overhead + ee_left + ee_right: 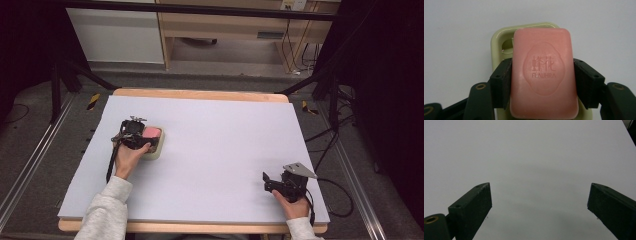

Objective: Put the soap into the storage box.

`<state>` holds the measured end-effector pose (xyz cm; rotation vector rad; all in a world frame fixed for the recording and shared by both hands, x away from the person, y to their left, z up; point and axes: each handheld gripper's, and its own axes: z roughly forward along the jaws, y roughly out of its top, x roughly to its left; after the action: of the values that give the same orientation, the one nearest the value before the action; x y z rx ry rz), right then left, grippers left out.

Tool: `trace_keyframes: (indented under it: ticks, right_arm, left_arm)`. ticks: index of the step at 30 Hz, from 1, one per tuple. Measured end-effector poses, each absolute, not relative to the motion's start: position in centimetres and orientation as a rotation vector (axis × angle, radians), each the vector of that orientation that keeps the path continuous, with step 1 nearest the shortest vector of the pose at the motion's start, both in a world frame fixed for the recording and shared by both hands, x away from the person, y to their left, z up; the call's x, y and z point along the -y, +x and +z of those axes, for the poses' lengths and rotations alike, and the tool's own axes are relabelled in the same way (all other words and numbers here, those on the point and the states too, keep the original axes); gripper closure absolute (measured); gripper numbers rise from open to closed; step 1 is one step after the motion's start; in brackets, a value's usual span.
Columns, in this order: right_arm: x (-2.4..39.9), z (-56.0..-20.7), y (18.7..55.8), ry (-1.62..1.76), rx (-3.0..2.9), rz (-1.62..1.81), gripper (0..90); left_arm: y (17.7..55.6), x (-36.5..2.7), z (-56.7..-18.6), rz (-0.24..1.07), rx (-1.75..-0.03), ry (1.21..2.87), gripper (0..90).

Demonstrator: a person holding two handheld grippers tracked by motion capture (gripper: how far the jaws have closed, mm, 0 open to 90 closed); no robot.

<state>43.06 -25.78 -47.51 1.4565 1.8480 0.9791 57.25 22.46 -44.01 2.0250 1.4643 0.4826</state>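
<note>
Left hand-held gripper [543, 82] is clamped on the pink soap bar [544, 72] directly over the pale green soap dish [499, 42] at the table's [225, 140] left, grasp done and seating or lift-out left, while right hand-held gripper [539, 202] idles wide near-right.

Light grey sleeves [107, 210], seemingly fleece; black grippers.
</note>
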Motion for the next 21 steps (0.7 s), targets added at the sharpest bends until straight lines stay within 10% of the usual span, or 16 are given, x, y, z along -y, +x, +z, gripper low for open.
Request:
trace_keyframes:
  ticks: [21]
  right_arm:
    - [25.76,-47.51,43.04,1.456,-1.849,0.979,5.8]
  left_arm:
    - [57.24,-22.26,-44.55,0.496,-1.480,2.043,37.3]
